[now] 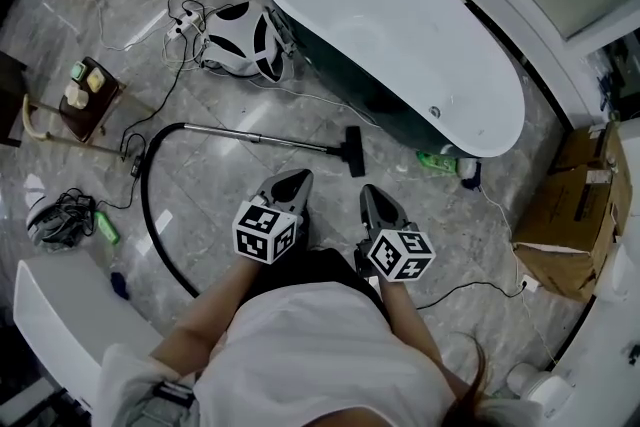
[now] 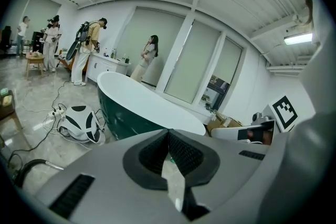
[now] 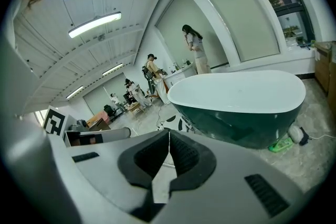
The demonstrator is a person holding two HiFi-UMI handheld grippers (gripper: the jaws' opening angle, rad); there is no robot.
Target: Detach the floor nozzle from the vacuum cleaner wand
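The vacuum's metal wand (image 1: 262,138) lies on the grey floor, and the black floor nozzle (image 1: 353,152) sits on its right end, close to the bathtub. A black hose (image 1: 148,203) curves from the wand's left end. The white-and-black vacuum body (image 1: 240,40) stands by the tub's end and also shows in the left gripper view (image 2: 80,123). My left gripper (image 1: 297,177) hovers just short of the nozzle, shut and empty. My right gripper (image 1: 372,192) hangs beside it to the right, also shut with nothing in it. Both stay apart from the nozzle.
A white bathtub (image 1: 500,75) with a dark green shell fills the upper right. A green bottle (image 1: 437,162) lies at its foot. A cardboard box (image 1: 575,205) stands at the right and a small wooden table (image 1: 97,110) at the left. Cables trail over the floor, and people stand far off (image 2: 86,50).
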